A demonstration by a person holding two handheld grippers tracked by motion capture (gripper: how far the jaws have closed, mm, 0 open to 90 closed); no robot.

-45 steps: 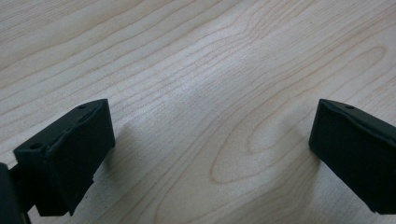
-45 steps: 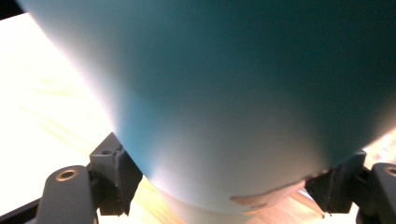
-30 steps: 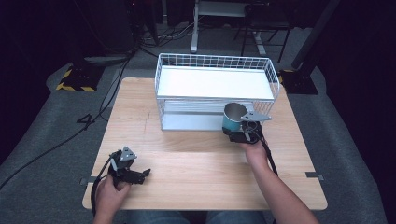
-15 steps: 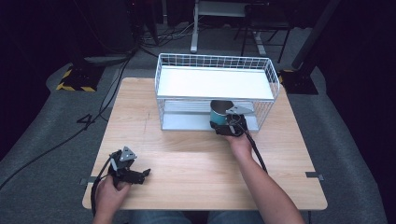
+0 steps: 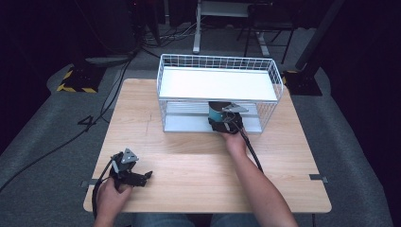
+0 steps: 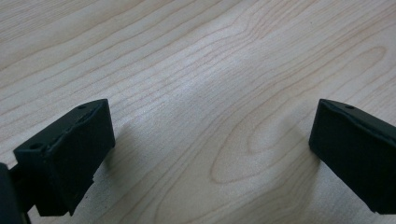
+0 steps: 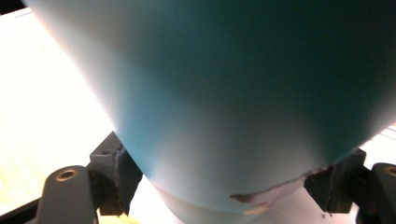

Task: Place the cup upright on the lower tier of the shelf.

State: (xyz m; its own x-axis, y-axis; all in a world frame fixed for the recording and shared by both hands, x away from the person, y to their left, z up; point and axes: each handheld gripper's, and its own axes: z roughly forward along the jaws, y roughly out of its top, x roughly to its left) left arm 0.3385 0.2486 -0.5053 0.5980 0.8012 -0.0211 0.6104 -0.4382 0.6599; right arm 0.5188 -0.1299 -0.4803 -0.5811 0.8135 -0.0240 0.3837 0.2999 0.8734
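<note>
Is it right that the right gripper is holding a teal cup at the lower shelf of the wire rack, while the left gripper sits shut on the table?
Not quite: the left gripper is open, not shut. The left gripper view shows its jaws standing wide apart over the bare wooden table. The rest holds: in the high view the right gripper grips the teal cup at the lower shelf of the wire rack.

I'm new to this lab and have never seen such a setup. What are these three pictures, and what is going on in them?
A person sits at a wooden table, holding a hand-operated two-jaw gripper in each hand. One picture looks down from above; the other two come from cameras riding on the grippers. The right gripper is shut on a teal cup at the front of the lower level of a white wire rack. Its camera sees the cup close up between the jaws. The left gripper is open, low over bare wood near the table's front left.
</note>
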